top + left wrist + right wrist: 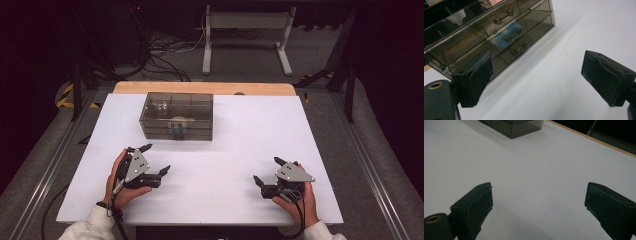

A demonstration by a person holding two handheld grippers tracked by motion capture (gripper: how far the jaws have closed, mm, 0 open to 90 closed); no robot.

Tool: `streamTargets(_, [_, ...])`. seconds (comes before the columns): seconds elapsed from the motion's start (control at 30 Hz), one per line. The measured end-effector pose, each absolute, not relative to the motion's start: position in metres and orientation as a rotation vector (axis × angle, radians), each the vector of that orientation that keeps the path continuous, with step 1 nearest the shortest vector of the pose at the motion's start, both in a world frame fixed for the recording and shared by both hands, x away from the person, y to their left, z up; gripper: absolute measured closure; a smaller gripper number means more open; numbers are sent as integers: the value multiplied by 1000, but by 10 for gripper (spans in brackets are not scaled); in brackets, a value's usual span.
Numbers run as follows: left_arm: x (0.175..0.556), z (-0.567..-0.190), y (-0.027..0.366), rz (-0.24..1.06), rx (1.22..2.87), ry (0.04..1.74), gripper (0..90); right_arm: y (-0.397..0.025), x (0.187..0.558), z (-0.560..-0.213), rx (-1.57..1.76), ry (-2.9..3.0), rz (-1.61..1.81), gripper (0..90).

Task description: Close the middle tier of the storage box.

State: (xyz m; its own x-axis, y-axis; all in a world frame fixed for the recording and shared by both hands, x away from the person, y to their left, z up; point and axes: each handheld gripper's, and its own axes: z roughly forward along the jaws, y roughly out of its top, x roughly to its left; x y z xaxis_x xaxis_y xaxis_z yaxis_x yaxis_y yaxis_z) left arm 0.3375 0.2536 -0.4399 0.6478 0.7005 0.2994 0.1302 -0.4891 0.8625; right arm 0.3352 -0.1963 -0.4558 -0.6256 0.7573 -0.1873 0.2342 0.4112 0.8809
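Note:
A smoky transparent drawer box [177, 116] stands at the back left-centre of the white table [220, 150]. Its drawers have small metal handles [512, 35], and a blue and a pale object show through the front [178, 124]. My left gripper [155, 159] is open, held by a hand at the front left, a short way in front of the box [486, 32], with nothing between its jaws. My right gripper [266, 170] is open at the front right, well apart from the box [511, 126], also holding nothing.
A wooden strip [205, 88] runs along the table's far edge. Beyond it on the floor are tangled cables [160, 55] and a white metal stand [247, 35]. Grey rails [45, 165] flank the table on both sides.

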Motion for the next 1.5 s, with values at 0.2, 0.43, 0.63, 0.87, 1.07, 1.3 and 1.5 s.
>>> streamTargets(0.2, [333,-443,258,819,1991,652,116,-197,336,-456,840,2093,1176,86])
streamTargets(0.43, [328,-449,266,845,2012,669,114,-197,336,-457,838,2097,1177,86])
streamTargets(0.63, [323,-453,276,836,2008,706,112,-197,335,-457,834,2100,1174,89])
streamTargets(0.87, [317,-455,281,832,2003,729,107,-196,335,-457,833,2101,1171,89])
streamTargets(1.07, [315,-455,283,834,2000,736,101,-196,335,-457,829,2099,1171,89])
streamTargets(1.3, [314,-455,283,836,2006,727,99,-195,333,-456,821,2102,1161,91])
streamTargets(1.5, [312,-454,283,842,1999,724,99,-193,333,-456,810,2108,1149,91])
